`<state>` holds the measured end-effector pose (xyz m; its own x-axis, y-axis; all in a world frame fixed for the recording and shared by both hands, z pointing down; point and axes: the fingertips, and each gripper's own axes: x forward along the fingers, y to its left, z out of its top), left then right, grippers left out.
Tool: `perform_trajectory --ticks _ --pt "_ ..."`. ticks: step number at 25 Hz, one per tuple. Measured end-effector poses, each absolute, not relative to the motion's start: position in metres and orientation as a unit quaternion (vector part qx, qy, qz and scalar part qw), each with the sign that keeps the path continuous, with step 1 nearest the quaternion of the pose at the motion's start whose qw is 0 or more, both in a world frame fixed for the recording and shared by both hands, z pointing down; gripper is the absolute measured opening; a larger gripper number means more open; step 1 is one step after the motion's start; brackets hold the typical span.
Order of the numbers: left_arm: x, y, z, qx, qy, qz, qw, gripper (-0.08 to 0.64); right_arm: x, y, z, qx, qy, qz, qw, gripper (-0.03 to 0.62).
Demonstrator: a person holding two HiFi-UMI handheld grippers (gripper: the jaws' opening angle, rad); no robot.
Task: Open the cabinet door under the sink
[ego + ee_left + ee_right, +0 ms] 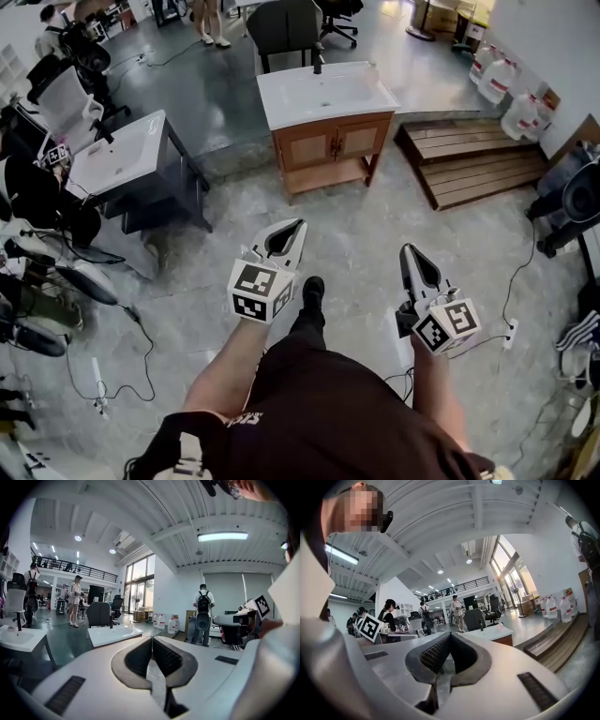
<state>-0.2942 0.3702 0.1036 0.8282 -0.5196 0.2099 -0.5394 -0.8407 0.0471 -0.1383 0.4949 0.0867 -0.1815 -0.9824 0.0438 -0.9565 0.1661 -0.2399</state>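
Note:
A wooden vanity cabinet [330, 145] with a white basin top [323, 92] stands on the grey floor ahead, and both of its doors [361, 139] are closed. My left gripper [298, 225] is held at waist height well short of it, jaws shut with nothing between them. My right gripper [407, 249] is alongside, also shut and empty. The left gripper view shows the white basin top [114, 634] beyond the shut left gripper [152, 638]. In the right gripper view, the cabinet [499, 635] lies past the shut right gripper [450, 634].
A grey sink unit [131, 159] stands at the left with chairs and gear beside it. Wooden pallet steps [473, 159] and water jugs [502, 80] are at the right. A dark chair [281, 28] stands behind the vanity. Cables and a power strip [511, 333] lie on the floor. People stand in the background.

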Motion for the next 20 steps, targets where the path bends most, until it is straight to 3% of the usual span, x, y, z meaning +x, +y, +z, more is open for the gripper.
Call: perform_trajectory --ticks 20 --pt "-0.17 0.057 0.125 0.961 -0.246 0.105 0.067 0.02 -0.04 0.192 0.125 -0.643 0.745 -0.176 0.02 0.014"
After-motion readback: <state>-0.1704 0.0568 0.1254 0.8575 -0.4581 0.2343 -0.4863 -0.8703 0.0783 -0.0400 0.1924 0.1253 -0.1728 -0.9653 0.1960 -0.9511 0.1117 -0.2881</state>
